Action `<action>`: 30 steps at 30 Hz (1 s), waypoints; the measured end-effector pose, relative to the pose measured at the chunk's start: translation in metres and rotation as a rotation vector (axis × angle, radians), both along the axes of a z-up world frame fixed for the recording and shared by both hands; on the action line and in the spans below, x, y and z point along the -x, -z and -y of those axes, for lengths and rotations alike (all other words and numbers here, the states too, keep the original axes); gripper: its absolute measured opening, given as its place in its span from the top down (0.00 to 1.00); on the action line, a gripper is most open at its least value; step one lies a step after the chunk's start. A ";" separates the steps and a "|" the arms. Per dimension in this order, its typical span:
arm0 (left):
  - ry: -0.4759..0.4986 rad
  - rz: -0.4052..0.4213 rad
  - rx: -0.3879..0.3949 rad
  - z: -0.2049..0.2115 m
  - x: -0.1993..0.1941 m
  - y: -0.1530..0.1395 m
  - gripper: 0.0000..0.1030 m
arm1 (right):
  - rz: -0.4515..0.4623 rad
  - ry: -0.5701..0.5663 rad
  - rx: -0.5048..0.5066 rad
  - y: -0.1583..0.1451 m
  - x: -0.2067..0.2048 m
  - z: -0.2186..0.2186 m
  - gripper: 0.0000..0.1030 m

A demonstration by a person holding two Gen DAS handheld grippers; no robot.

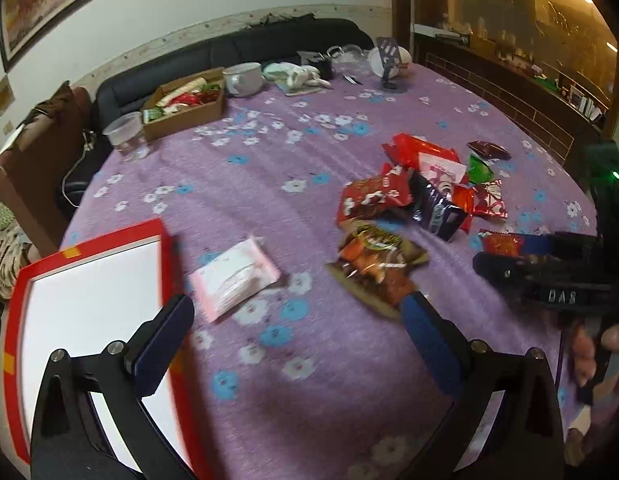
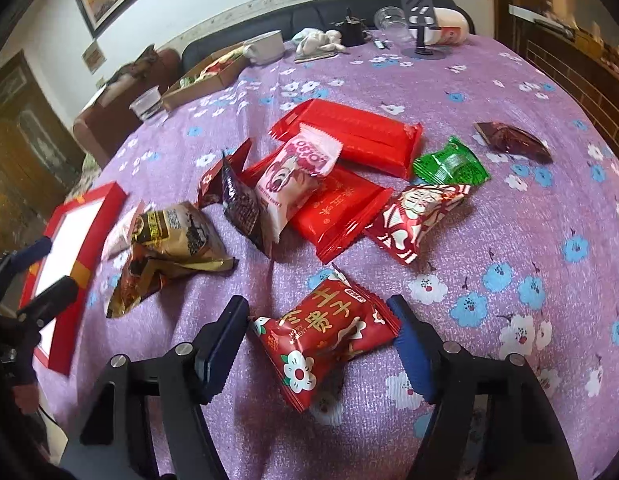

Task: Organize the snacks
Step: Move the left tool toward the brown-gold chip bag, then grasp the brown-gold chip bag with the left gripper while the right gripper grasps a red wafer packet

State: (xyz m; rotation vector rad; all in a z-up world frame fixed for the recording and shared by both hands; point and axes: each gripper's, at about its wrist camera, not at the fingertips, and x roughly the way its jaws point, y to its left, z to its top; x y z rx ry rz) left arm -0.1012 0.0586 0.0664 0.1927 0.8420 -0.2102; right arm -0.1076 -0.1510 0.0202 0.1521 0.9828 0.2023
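My right gripper point(image 2: 317, 306) hangs low over the purple flowered tablecloth point(image 2: 509, 220) with a red flower-print snack packet point(image 2: 325, 332) between its jaws. The packet's edges reach almost to both pads, and it looks uncrushed. Behind it lies a loose pile: long red packets point(image 2: 361, 136), a pink-and-white one point(image 2: 297, 172), a green one point(image 2: 451, 164), a dark one point(image 2: 239, 196) and a brown crinkled bag point(image 2: 177, 232). My left gripper point(image 1: 297, 304) is open and empty above the cloth, between a pink packet point(image 1: 233, 280) and the brown bag point(image 1: 373, 264). A red-rimmed white tray point(image 1: 93, 292) sits by its left finger.
A cardboard box point(image 1: 185, 112) with snacks stands at the far left of the table, next to a clear plastic cup point(image 1: 125, 132) and a white mug point(image 1: 245, 78). Cups, a phone stand point(image 1: 389, 64) and cloths crowd the far edge. A dark sofa lies beyond.
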 end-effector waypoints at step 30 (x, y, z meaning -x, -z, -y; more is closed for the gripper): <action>0.087 -0.067 0.020 0.049 -0.042 0.034 0.47 | 0.063 -0.065 -0.141 0.003 0.012 0.028 0.52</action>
